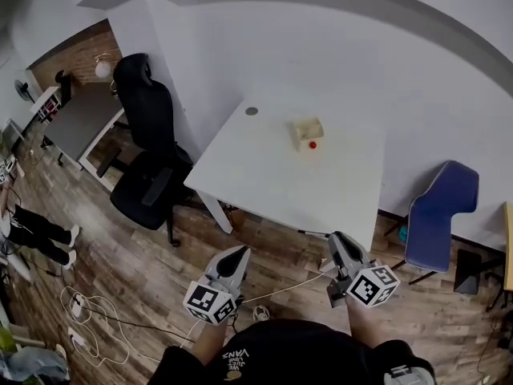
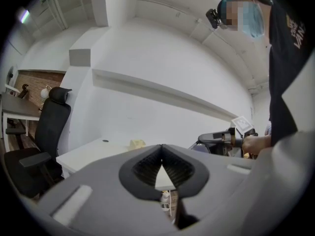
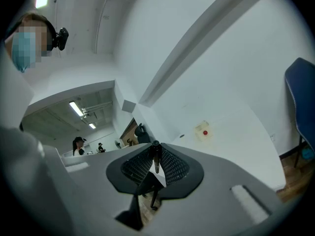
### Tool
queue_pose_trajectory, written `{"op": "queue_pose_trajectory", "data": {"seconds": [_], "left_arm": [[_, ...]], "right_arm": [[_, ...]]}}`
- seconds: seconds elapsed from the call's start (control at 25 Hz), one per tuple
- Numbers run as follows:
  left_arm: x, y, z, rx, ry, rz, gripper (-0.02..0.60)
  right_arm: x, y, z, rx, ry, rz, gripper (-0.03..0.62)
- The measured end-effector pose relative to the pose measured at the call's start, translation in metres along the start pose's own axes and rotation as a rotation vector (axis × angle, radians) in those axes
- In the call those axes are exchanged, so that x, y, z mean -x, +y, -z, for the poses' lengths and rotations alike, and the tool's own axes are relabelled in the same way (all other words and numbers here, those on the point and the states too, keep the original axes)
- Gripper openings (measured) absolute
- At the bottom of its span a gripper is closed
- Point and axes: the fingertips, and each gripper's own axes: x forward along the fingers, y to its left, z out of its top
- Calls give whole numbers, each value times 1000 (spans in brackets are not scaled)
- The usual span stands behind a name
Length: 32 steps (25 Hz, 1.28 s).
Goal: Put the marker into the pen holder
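The marker is pinched upright in the right gripper, the left gripper is closed on nothing, both short of the table, toward whose far edge the pen holder stands empty, so approach and drop-in remain.

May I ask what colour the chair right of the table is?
Blue chair; the head view shows it best.
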Motion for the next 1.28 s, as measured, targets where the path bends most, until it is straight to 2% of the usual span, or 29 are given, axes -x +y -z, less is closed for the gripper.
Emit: {"op": "queue_pose_trajectory", "data": {"seconds": [0.28,0.48,0.68,1.04,1.28], "left_arm": [[-2,52,-3,0,21,40,54],[-15,72,3,35,28,43,54],[-40,86,3,44,32,48,54],[-109,99,-14,21,28,47,54],[-151,101,-12,18,29,24,54]], "right_arm": [[-36,7,11,-10,-28,58,48],[-51,-2,10,-3,-17,96,48],[-74,-20,-5,-6,-20,116,48],[-114,-71,-38,1,-22,96,48],[-137,-108,-55,3,-6,76,48]]}}
